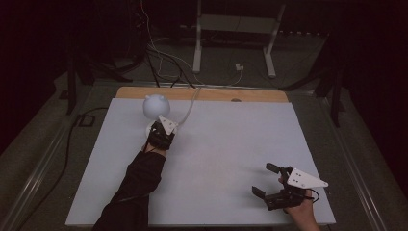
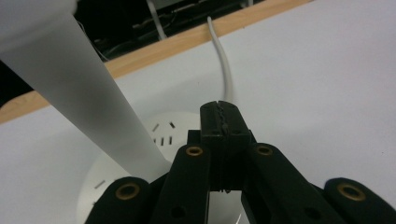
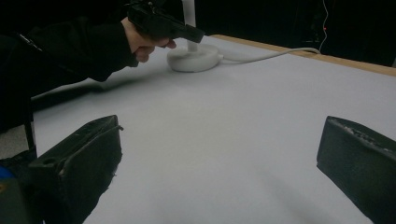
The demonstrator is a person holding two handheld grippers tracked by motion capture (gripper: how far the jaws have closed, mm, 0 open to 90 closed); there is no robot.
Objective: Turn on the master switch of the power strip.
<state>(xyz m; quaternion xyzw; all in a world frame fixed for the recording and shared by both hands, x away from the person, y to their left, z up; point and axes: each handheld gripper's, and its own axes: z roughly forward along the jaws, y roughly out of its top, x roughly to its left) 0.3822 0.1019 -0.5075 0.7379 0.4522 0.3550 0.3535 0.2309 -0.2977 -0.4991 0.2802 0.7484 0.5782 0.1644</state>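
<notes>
Lamp base [image 2: 140, 154] lies under left gripper's [image 2: 219, 114] closed jaws.

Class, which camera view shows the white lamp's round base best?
The right gripper view: the whole lamp base sits side-on with its cord leaving it. The left gripper view shows part of its top, cut off by the stem and tool. The high view shows a sliver beside the left tool.

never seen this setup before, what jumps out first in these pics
The white desk lamp at the far left of the pale table stands out against the dark room. The left tool hovers over its round base, jaws shut on nothing. The right tool rests open at the near right corner.
</notes>
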